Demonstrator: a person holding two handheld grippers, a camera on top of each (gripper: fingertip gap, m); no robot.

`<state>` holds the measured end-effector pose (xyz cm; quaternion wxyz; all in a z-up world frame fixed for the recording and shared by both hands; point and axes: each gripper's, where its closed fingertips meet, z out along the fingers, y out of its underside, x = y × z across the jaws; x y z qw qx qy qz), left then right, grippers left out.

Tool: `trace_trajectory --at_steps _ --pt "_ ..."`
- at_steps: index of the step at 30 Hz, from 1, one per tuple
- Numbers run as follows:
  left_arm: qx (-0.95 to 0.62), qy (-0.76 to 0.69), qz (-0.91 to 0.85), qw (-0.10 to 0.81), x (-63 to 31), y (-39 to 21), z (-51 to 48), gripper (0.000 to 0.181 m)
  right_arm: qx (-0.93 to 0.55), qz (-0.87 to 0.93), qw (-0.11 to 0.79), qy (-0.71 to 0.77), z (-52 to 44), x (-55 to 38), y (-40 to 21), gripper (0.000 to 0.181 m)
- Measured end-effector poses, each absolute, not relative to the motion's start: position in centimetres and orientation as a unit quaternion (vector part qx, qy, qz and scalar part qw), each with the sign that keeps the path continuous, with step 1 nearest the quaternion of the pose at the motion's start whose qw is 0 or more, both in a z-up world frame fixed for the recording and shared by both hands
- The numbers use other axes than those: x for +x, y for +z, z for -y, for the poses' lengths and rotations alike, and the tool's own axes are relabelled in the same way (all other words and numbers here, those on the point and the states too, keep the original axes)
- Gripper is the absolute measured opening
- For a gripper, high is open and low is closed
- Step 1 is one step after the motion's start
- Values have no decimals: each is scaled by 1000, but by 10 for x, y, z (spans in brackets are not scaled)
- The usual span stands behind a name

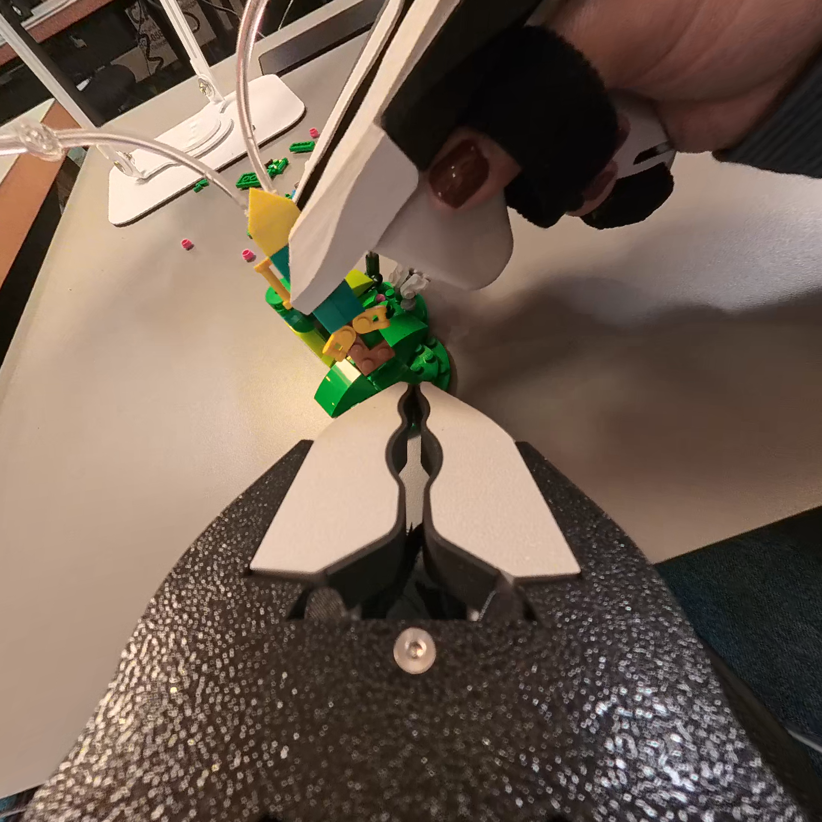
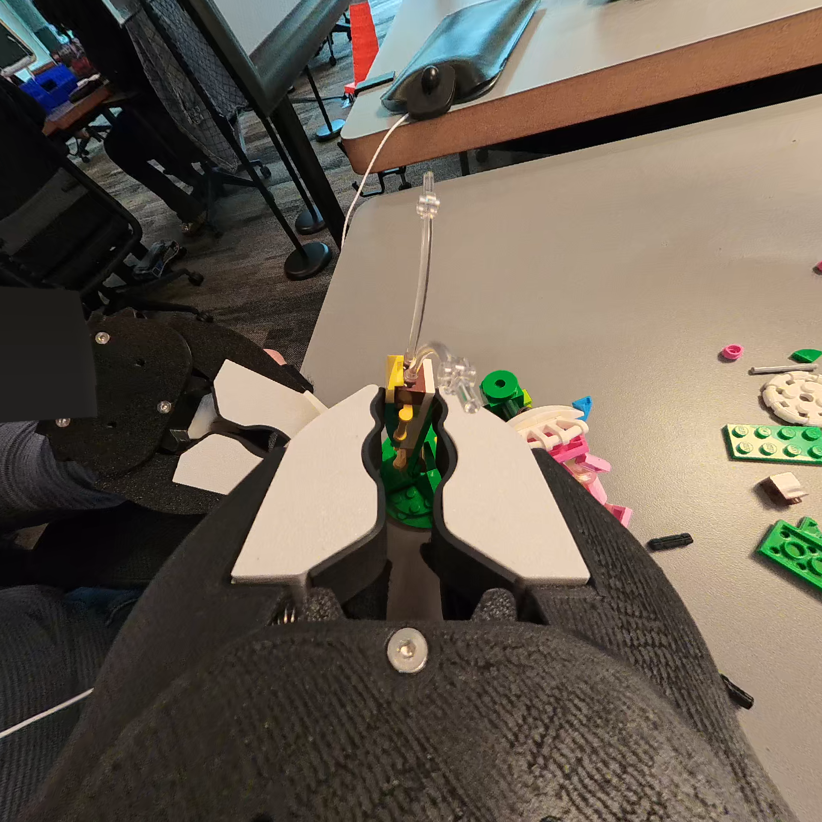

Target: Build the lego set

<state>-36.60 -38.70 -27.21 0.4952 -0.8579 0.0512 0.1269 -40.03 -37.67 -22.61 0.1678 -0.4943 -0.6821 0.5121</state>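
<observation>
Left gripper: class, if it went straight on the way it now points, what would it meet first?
The left gripper, nearly closed, already sits at the green base of the lego model. It would meet that base first, though actual contact is hard to judge. The right gripper is beyond.

I see a black pouch (image 2: 462, 44) on the neighbouring table (image 2: 578, 93). White stand base (image 1: 200, 147) on my grey table (image 1: 133, 356). Office chair (image 2: 66, 231) at left.
</observation>
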Motion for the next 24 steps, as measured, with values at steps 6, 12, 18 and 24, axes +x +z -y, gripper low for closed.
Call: trace_trajectory --at_steps 6,12,18,24 --pt "-858 128 -51 495 -366 -272 387 0 -494 682 168 512 377 -400 -226 19" --pt "-858 127 -50 495 -366 -272 387 0 -494 681 168 513 377 -401 -226 19" --pt "-858 122 -45 496 -367 -272 387 0 -494 682 178 510 375 -402 -227 19" --pt "-859 118 -42 497 -367 -272 387 0 -490 683 181 510 375 -403 -227 18"
